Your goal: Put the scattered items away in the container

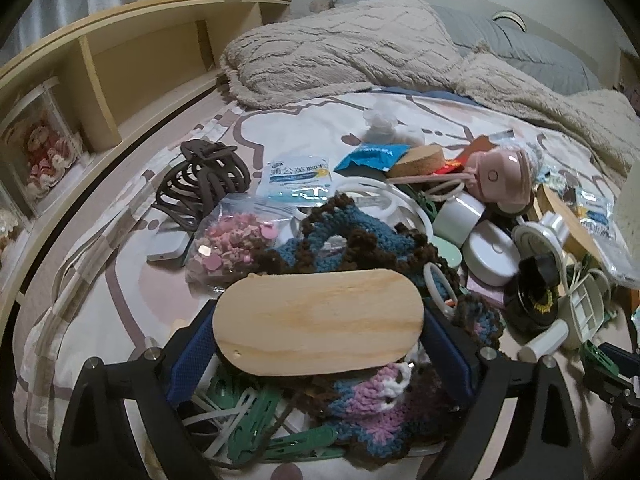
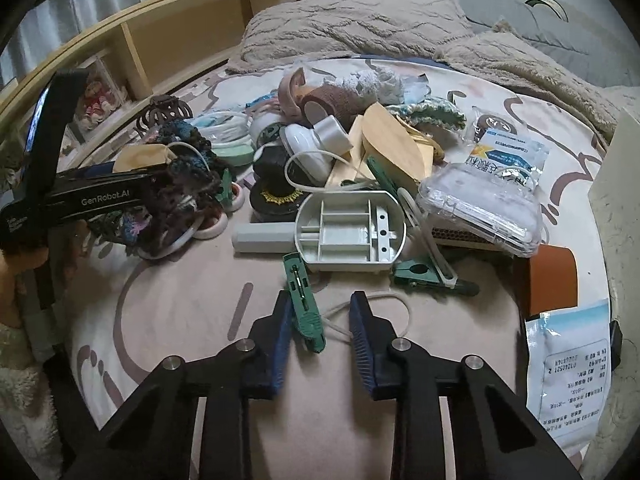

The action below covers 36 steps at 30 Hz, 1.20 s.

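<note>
Clutter covers the patterned bedsheet [image 2: 192,304], heaped in a loose pile across the middle of the bed. In the left wrist view, the left gripper [image 1: 320,336] has its blue pads pressed against the two rounded ends of an oval wooden board [image 1: 318,322], so it is clamped on that wide piece, which sits above a crocheted mat [image 1: 376,408] of blue, purple and brown yarn and some green clothes pegs [image 1: 256,404]. Beyond the board lie a bag of pink sequins [image 1: 234,246], a brown hair claw [image 1: 202,182], a blue-and-white sachet [image 1: 300,180], a pink handheld fan [image 1: 502,178] and a round white case [image 1: 492,258]. In the right wrist view, the right gripper [image 2: 320,322] is low over the sheet with a single green peg [image 2: 306,308] between its fingers; the left pad touches the peg, while the right pad stands clear of it with a thin white cord [image 2: 372,312] looping in the gap, so the jaws are narrowed but not pressing from both sides. Just ahead of it sits a grey plastic tray with dividers [image 2: 348,230], then a clear plastic box [image 2: 480,208] to its right. No storage container can be made out for certain in either view. A fuzzy beige blanket [image 2: 360,12] lies bunched at the far end of the bed.
</note>
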### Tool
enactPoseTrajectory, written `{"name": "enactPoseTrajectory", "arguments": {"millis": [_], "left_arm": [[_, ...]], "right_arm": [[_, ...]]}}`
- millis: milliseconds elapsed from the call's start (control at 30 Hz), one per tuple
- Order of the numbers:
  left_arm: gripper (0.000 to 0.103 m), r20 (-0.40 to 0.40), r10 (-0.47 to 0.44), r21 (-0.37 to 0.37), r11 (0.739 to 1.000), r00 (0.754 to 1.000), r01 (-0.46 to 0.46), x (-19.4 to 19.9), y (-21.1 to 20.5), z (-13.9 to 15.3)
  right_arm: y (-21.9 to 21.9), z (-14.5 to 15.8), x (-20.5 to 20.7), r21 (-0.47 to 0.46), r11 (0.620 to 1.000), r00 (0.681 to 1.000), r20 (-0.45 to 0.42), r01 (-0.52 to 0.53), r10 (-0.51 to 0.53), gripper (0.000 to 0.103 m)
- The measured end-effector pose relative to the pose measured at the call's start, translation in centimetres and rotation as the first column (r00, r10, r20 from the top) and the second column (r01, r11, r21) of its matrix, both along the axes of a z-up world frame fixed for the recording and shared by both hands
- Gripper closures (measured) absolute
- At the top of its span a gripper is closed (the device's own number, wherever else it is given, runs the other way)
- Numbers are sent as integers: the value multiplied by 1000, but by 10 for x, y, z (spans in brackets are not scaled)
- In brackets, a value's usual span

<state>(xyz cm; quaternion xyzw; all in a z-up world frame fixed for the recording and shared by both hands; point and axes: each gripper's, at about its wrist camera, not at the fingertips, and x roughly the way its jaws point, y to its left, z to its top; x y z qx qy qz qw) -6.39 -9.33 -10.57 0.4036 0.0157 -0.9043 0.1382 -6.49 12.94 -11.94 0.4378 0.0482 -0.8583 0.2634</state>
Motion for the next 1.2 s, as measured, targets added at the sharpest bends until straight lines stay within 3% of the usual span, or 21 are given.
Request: {"name": "enactPoseTrajectory", "arguments": {"millis": [167, 233, 500, 733, 933, 1200], "left_arm": [[8, -43, 10, 28, 1000, 999, -9, 5, -4, 11], [8, -61, 10, 29, 1000, 998, -9, 7, -4, 15], [8, -121, -35, 28, 999, 992, 39, 16, 5, 33], [8, -155, -152, 31, 987, 976, 159, 28, 32, 47], [8, -145, -265, 28, 962, 953, 271, 36, 58, 48], [8, -68, -351, 78, 931, 934, 356, 47, 77, 28]], "right_arm": [[9, 14, 0, -80, 997, 1000, -18, 12, -14, 83], [15, 19, -1, -120, 993, 999, -20, 23, -26, 91], [29, 31, -3, -179, 983, 999, -17, 44, -48, 92], [27, 27, -5, -171, 985, 999, -12, 30, -33, 92], [18, 20, -4, -164, 986, 1000, 24, -8, 12, 92], [20, 17, -6, -118, 992, 999, 1, 40, -40, 91]]}}
